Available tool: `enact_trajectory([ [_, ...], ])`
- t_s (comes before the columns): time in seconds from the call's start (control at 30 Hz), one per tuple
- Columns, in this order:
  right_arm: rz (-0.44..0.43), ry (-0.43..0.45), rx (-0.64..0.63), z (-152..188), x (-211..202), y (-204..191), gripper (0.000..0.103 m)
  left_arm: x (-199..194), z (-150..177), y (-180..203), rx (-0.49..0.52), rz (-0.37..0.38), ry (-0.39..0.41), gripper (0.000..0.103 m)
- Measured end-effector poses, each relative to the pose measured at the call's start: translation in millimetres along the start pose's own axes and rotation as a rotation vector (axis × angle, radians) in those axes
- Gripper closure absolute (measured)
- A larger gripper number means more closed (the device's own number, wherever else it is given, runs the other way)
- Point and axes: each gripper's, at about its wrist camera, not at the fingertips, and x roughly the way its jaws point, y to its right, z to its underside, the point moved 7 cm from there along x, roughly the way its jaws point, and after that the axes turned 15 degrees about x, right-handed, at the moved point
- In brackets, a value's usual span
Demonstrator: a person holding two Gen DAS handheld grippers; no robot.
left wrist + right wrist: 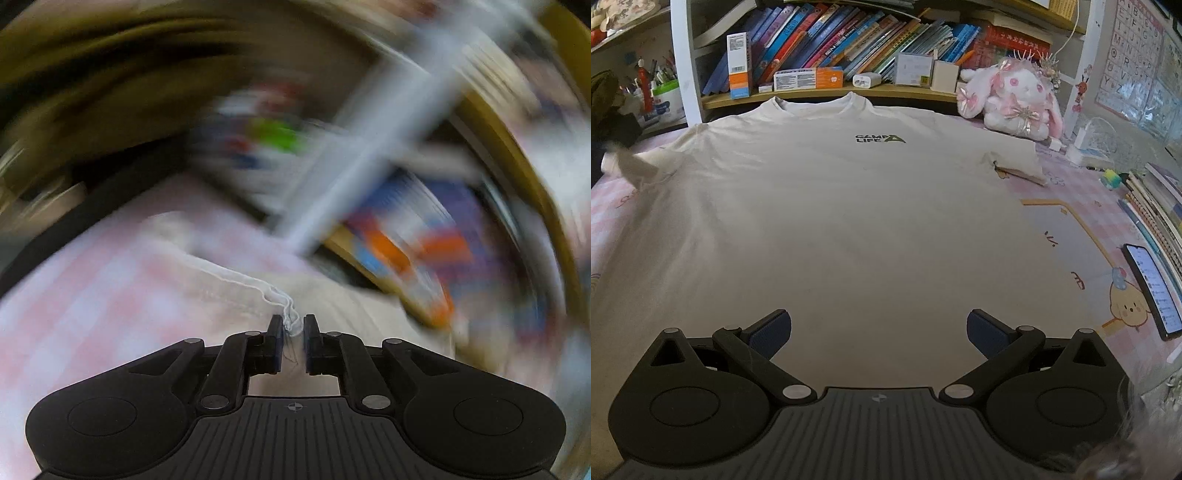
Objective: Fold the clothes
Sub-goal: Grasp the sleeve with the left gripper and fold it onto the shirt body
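Note:
A cream T-shirt [849,221] with a small "CAMP LIFE" logo [879,139] lies spread face up on a pink checked table cover [1089,206], collar toward the shelf. My right gripper [879,332] hovers open over the shirt's lower part, with nothing between its fingers. In the left wrist view, which is heavily motion-blurred, my left gripper [293,328] is shut on a bunched hem edge of the shirt [229,291]. The shirt's left sleeve [639,168] is lifted and blurred at the left edge of the right wrist view.
A bookshelf [831,48] full of books and boxes runs along the back. A pink and white plush rabbit [1015,99] sits at the back right. A lit phone [1152,291] and stacked books [1160,206] lie along the right side. A pen cup [665,99] stands back left.

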Motion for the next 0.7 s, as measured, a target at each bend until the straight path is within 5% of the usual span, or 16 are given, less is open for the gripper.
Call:
enact_trajectory([
  [0.13, 0.025, 0.008, 0.041, -1, -1, 11, 0.001, 28, 27, 114, 0.689, 0.105, -0.124, 0.087],
  [0.2, 0.034, 0.009, 0.062, -1, -2, 17, 0.001, 36, 65, 135, 0.888, 0.145, -0.211, 0.084],
  [0.27, 0.037, 0.008, 0.079, -1, -2, 20, 0.001, 40, 84, 135, 0.936, 0.151, -0.257, 0.083],
  [0.4, 0.038, 0.004, 0.085, 3, -3, 23, 0.001, 28, 69, 104, 0.750, 0.156, -0.223, 0.036],
  [0.53, 0.054, -0.010, 0.112, 8, -2, 31, 0.001, 23, 31, 62, 0.410, 0.162, -0.129, 0.031],
  [0.7, 0.076, -0.020, 0.142, 13, -3, 39, 0.001, 64, 21, 23, -0.025, 0.161, -0.197, 0.039],
])
